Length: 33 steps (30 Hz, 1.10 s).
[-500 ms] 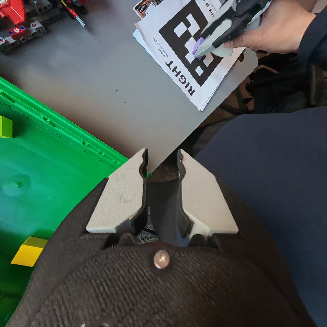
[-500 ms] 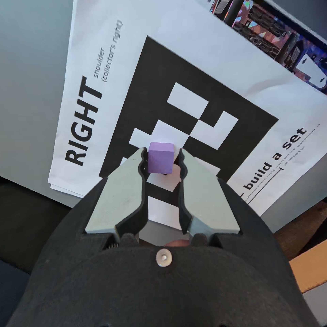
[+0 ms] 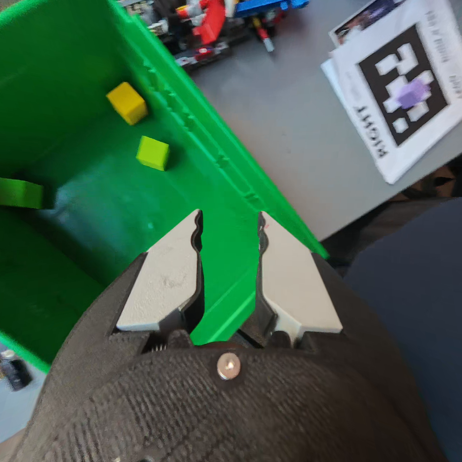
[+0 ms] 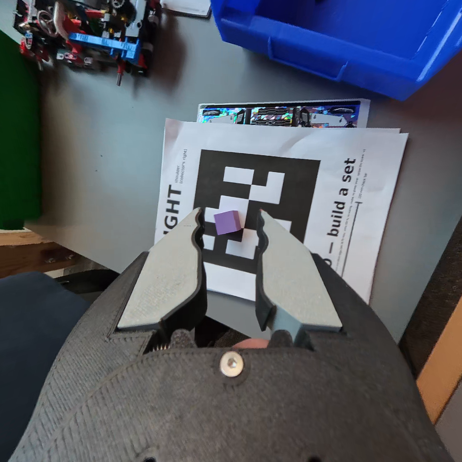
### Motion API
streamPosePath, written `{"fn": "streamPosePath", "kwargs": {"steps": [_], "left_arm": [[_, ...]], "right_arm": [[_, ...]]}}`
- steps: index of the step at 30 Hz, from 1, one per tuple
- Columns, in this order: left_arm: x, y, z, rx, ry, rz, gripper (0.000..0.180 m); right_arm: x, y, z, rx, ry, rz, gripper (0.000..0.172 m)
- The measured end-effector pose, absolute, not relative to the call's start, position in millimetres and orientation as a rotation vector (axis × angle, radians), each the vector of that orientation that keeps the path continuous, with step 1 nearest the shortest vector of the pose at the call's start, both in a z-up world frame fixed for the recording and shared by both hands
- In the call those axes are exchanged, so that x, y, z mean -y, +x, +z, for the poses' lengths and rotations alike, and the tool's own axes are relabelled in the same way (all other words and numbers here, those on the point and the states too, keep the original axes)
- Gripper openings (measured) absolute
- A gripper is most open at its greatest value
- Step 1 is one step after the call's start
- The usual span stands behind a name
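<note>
Now that the right gripper (image 4: 230, 222) has let go, its fingers spread, the small purple cube (image 4: 228, 222) sits on the black-and-white printed sheet (image 4: 375, 150); left gripper (image 3: 230, 225), also open and empty, has swung over the green plastic bin (image 3: 225, 155), probably above its floor.

A grey table (image 4: 105, 140) carries a green bin (image 3: 225, 175), a blue bin (image 4: 325, 37), a toy brick model (image 4: 100, 42) and printed sheets (image 4: 375, 175) (stacked near its edge), topped by a purple cube (image 4: 227, 222).
</note>
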<state>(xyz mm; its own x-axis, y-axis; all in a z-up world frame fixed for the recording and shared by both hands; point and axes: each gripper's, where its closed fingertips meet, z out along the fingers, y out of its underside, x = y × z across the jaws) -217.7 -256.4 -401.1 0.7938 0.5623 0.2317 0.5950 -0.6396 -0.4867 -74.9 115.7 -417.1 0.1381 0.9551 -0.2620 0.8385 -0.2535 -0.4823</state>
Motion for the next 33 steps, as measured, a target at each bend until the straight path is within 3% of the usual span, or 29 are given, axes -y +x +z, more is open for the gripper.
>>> {"fn": "streamPosePath", "kwargs": {"steps": [12,18,25,26,27,30,33], "left_arm": [[250.4,-297.2,-479.4,0.780,-2.689,0.044,0.064],[242.9,-298.4,-498.5,0.676,-2.760,0.046,0.024],[244.4,-305.7,-483.9,0.646,-2.732,0.096,0.023],[246.0,-306.3,-476.4,0.633,-2.722,0.119,0.005],[246.6,-309.1,-465.7,0.612,-2.692,0.168,0.000],[248.7,-310.3,-432.0,0.558,-2.617,0.267,0.000],[267.9,-308.5,-436.8,0.605,-2.668,0.264,0.000]], "right_arm": [[-66.5,-43.8,-407.8,1.853,-2.191,0.776,0.036],[-64.0,-34.8,-390.5,1.803,-2.177,0.796,0.027],[-45.5,-54.1,-371.2,1.822,-2.147,0.901,0.028],[-39.7,-59.4,-367.1,1.832,-2.145,0.937,0.029],[-31.8,-65.3,-362.0,1.844,-2.148,0.991,0.029],[-3.5,-85.8,-347.1,1.877,-2.146,1.164,0.031],[23.1,-102.3,-348.2,2.006,-2.107,1.201,0.033]]}}
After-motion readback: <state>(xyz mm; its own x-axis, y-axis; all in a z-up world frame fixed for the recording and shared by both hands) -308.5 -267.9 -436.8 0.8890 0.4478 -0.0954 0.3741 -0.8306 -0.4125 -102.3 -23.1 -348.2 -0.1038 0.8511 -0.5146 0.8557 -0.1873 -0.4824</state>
